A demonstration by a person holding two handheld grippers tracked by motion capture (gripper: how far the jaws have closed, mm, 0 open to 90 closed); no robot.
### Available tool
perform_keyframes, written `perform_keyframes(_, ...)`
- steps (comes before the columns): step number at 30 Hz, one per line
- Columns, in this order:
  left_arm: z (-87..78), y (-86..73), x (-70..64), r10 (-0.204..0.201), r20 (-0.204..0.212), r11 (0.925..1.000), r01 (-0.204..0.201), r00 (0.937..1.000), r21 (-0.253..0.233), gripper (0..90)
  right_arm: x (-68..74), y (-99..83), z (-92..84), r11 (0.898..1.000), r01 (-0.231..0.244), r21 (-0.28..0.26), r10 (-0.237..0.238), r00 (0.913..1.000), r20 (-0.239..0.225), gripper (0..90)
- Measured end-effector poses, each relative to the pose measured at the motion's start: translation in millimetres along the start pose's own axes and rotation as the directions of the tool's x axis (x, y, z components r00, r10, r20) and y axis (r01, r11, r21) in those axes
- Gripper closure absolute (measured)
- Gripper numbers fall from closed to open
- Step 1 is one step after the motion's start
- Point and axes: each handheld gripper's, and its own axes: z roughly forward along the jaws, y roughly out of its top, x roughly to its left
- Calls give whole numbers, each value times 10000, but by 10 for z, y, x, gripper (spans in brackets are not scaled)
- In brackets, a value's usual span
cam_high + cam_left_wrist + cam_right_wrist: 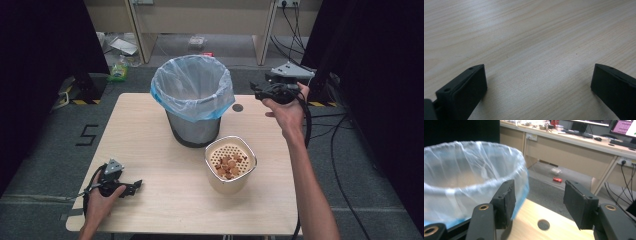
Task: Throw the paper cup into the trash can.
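Two claws, both empty. Left claw [131,187] rests low on tabletop [150,145] near front-left corner, jaws spread wide. Right claw [256,90] hovers beside bag-lined waste bin [193,100], jaws parted. Perforated strainer cup [230,165] with brown scraps [229,166] stands in front of bin. Risk: thin liner snagging on jaw, tipping bin. Bin's inside unclear through the liner.

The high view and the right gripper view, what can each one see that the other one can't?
The high view alone has the cream cup with brown bits inside, and both hands with the left gripper and right gripper. The right gripper view alone has a long desk with screens, seen past its own open jaws. Both share the bin with its plastic bag, the wooden table and the round hole in it.
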Motion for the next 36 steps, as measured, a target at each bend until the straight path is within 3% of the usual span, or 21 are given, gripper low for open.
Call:
perform_keyframes(18, -1, 0, 0, 3, 1, 10000, -3, 10000, 7, 0, -219, -765, -292, 9972, -290, 691, 273, 9993, 263, 399)
perform_keyframes(28, 0, 0, 0, 3, 0, 10000, -3, 10000, 1, 0, -201, -1327, -401, 9912, -311, 1284, 263, 9989, 392, 385)
perform_keyframes(36, 0, 0, 0, 4, -1, 10000, -4, 10000, -3, 0, -152, -1735, -450, 9837, -645, 1677, 588, 9975, 392, 377)
